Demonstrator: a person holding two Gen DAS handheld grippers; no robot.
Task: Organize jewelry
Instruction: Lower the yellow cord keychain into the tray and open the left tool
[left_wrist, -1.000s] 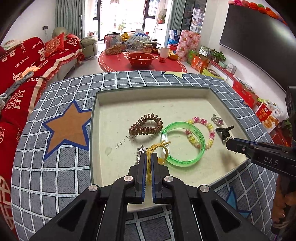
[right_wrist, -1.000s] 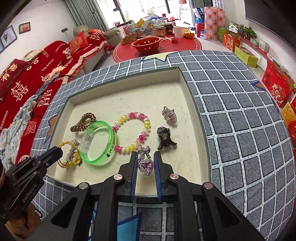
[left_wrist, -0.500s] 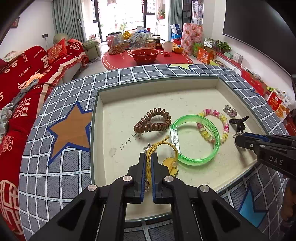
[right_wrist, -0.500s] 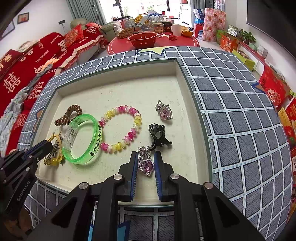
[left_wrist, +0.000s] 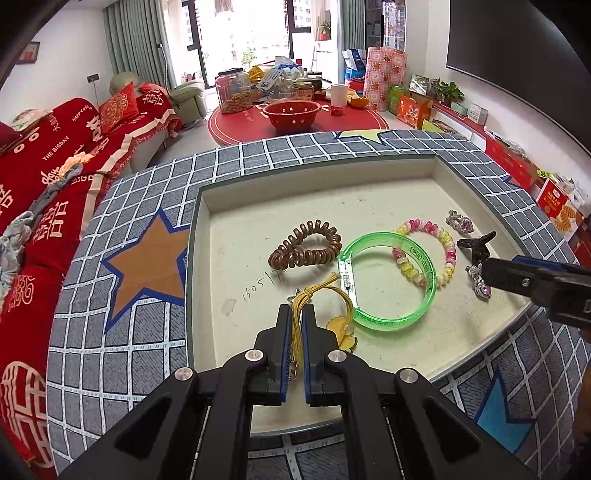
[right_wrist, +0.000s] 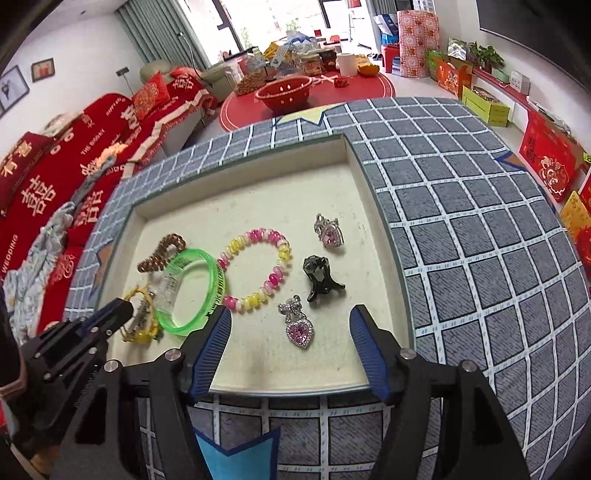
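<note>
the yellow cord charm (left_wrist: 334, 308) was pinched between the closed fingers of the left hand-held gripper (left_wrist: 296, 321), its yellow pendant resting on the tray floor at the near left, likely so it could be dragged clear of the green bangle (left_wrist: 388, 278) it touched. the right hand-held gripper (right_wrist: 290, 343) stood spread wide and empty around one pink heart pendant (right_wrist: 300, 330), which lay loose on the tray (right_wrist: 258, 177). counted in the tray: two pink heart pendants, the second (right_wrist: 328, 233) farther back, one black claw clip (right_wrist: 319, 277), one pink-and-yellow bead bracelet (right_wrist: 256, 269), one bangle, one brown spiral hair tie (left_wrist: 304, 250), one cord charm. the tray sat sunk in a grid-patterned worktop (right_wrist: 461, 236).
</note>
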